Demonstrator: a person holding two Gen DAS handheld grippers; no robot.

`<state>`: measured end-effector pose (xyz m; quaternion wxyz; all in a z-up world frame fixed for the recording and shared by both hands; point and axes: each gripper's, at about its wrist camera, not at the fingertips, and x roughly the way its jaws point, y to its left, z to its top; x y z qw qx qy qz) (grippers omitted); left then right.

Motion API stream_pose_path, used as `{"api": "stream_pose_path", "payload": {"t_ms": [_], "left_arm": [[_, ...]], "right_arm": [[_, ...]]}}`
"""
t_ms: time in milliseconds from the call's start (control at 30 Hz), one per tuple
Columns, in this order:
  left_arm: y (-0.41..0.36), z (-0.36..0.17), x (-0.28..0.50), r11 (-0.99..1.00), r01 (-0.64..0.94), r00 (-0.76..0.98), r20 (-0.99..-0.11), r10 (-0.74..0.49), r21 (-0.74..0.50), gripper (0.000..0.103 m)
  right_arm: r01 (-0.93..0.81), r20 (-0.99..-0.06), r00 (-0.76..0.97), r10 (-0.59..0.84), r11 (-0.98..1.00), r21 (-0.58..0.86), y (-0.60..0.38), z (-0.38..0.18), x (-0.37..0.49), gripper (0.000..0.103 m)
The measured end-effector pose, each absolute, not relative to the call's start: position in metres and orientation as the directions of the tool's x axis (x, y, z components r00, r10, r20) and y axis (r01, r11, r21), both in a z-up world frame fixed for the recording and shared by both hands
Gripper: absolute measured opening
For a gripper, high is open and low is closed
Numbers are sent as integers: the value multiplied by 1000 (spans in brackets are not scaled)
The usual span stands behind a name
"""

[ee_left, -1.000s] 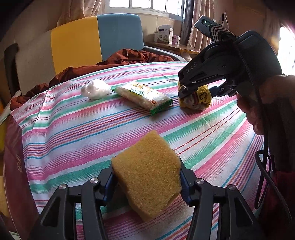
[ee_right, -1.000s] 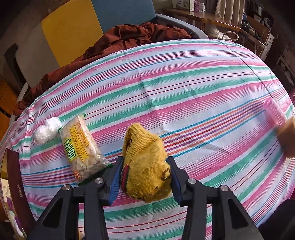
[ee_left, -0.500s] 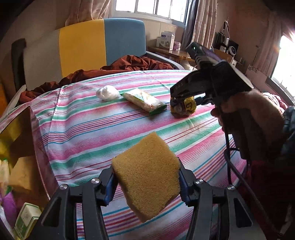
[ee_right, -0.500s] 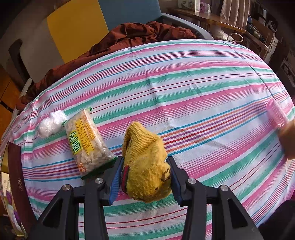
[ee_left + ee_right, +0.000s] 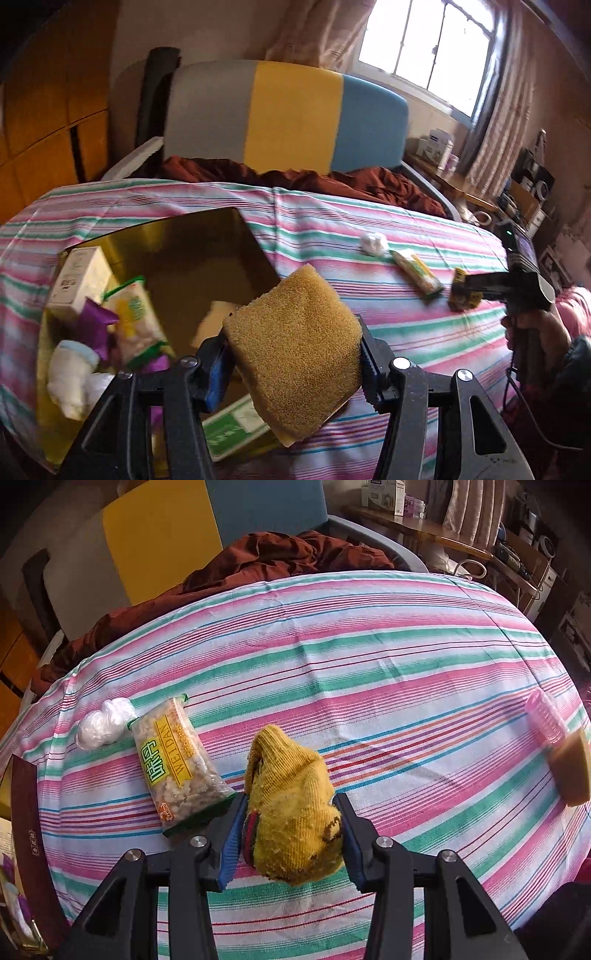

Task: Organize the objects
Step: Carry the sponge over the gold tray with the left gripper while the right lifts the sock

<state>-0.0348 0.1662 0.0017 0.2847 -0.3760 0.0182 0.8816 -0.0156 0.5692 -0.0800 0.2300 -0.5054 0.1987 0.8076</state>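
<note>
My left gripper (image 5: 293, 349) is shut on a yellow-brown sponge (image 5: 295, 347) and holds it in the air over the near right corner of an open gold-lined box (image 5: 192, 266). My right gripper (image 5: 290, 834) is shut on a yellow knitted sock (image 5: 291, 812) just above the striped tablecloth; it also shows far right in the left wrist view (image 5: 463, 293). A clear snack packet (image 5: 175, 764) and a white wad (image 5: 103, 723) lie left of the sock.
The box holds a white carton (image 5: 79, 277), a snack bag (image 5: 135, 321), purple wrappers and a green-white box (image 5: 229, 432). A pink comb (image 5: 546, 716) and a brown block (image 5: 570, 768) lie at the table's right edge. A striped chair with brown cloth stands behind.
My left gripper has swung left with the sponge, from over the cloth to over the open box. My right gripper has barely moved with the sock.
</note>
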Motion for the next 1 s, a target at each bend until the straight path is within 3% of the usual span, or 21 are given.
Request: {"api": "stream_pose_path", "payload": {"t_ms": [333,733,1000], "left_arm": [[54,-25,-91,-962,-186,-608,-746,271,-197,58],[61,-52,-102,-973,-198,-587,-781,212,-116,64],[52,-53,-96,-973,-192,-596,-772,220,-129,69]], "right_arm": [[-516,-839,-499,217,-852,87,550,-53,-16,46],[-360,-799,-578,166,-930,68,502,-33,-26,46],[-168,-792,-610,17,-980,108,417,-18,-45,46]]}}
